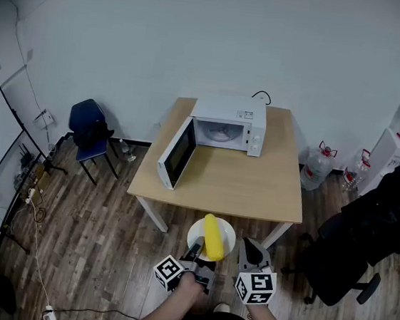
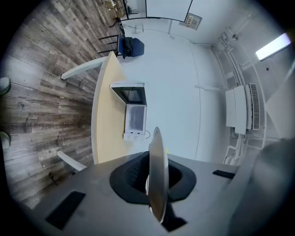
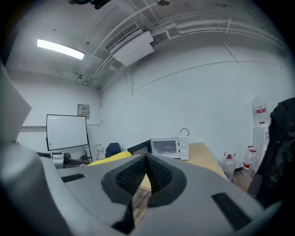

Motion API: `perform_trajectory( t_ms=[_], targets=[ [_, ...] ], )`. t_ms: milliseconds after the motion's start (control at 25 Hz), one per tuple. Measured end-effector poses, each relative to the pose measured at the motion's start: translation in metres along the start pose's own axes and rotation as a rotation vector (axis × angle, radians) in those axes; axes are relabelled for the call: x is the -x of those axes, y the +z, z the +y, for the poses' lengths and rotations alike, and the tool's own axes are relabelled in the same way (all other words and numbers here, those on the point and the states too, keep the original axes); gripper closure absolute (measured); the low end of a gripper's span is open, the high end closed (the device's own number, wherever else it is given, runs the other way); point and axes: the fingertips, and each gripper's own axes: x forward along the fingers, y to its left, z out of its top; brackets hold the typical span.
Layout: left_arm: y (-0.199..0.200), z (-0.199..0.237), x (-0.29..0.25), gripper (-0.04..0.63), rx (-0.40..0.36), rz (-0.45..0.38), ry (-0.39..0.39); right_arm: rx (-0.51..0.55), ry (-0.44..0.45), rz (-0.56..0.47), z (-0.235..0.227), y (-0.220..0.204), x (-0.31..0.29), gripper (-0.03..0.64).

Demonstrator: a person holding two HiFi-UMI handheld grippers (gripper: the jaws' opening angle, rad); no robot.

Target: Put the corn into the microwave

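No text can be read. A label point(image 1: 246, 114) on the microwave point(image 1: 229, 127), well ahead of the left gripper point(image 1: 195, 250) and right gripper point(image 1: 247, 243), is too small; only square markers point(image 1: 256, 287) are borne on their cubes.

I count one table point(image 1: 254, 190) and one microwave point(image 1: 229, 123) on it. Near me are one plate point(image 1: 195, 234) and one corn cob point(image 1: 213, 237). There are two chairs: a blue chair point(image 1: 88, 132) far left and a black chair point(image 1: 348, 244) right. There are two water jugs: the near jug point(image 1: 317, 168) and the far jug point(image 1: 356, 172). There is one dispenser point(image 1: 395, 146). My tongs number two: left gripper point(image 1: 195, 248) and right gripper point(image 1: 249, 244).
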Motion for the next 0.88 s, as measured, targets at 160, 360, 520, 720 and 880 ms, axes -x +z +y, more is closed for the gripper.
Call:
perform_trajectory(
  t_ms=[160, 360, 520, 720, 880],
  targets=[
    [-0.007, 0.004, -0.001, 0.577, -0.008, -0.002, 0.01, -0.041, 0.015, -0.002, -0.008, -0.004, 0.005, 0.558],
    [-0.016, 0.001, -0.002, 0.577, -0.006, -0.001, 0.004, -0.02, -0.001, -0.028, -0.018, -0.001, 0.013, 0.557],
    [-0.019, -0.002, -0.007, 0.577, -0.011, -0.006, -0.014, 0.007, 0.005, -0.001, -0.024, -0.01, 0.01, 0.557],
    [-0.016, 0.009, -0.01, 0.577, 0.017, -0.012, 0.009, -0.02, 0.037, 0.009, -0.023, -0.016, -0.001, 0.557],
    [0.0, 0.016, -0.025, 0.577, 0.004, -0.025, 0.03, -0.054, 0.06, 0.013, -0.026, -0.016, -0.02, 0.557]
  ],
)
